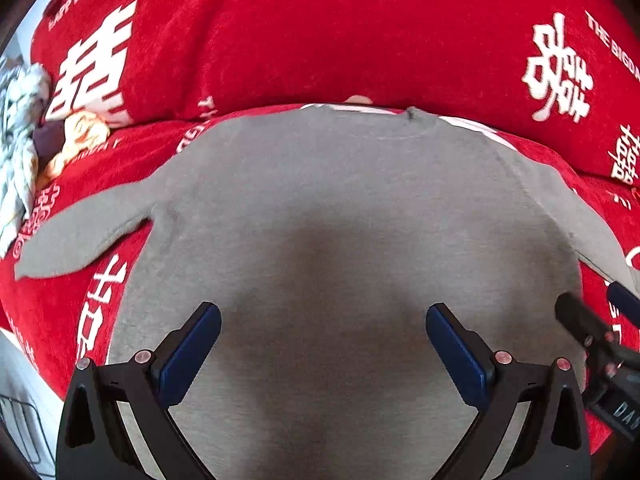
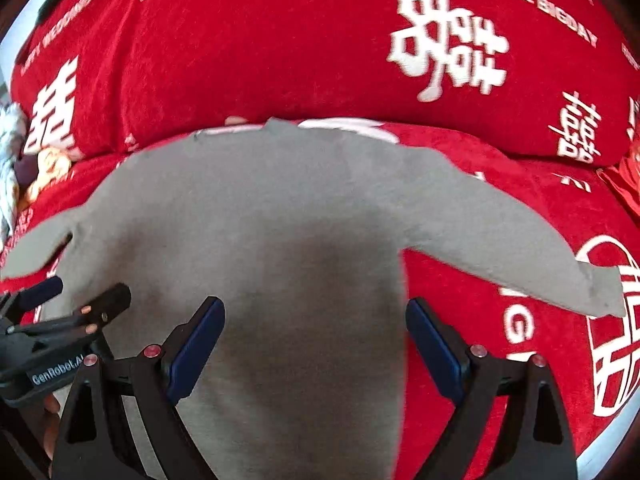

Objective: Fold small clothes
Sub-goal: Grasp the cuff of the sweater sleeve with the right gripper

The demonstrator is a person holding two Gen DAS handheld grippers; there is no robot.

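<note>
On red blanket (image 1: 320,40): grey top (image 1: 320,200) flat | left claw (image 1: 323,320) wide | right claw (image 2: 316,316) wide

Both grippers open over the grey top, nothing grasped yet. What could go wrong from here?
1. The red plush blanket lies right under the grey long-sleeved top; a deep pinch may catch both layers.
2. The left hand-held gripper and right hand-held gripper hover close together, so they may collide.
3. The right sleeve has a turned-up cuff and may fold unevenly.
</note>
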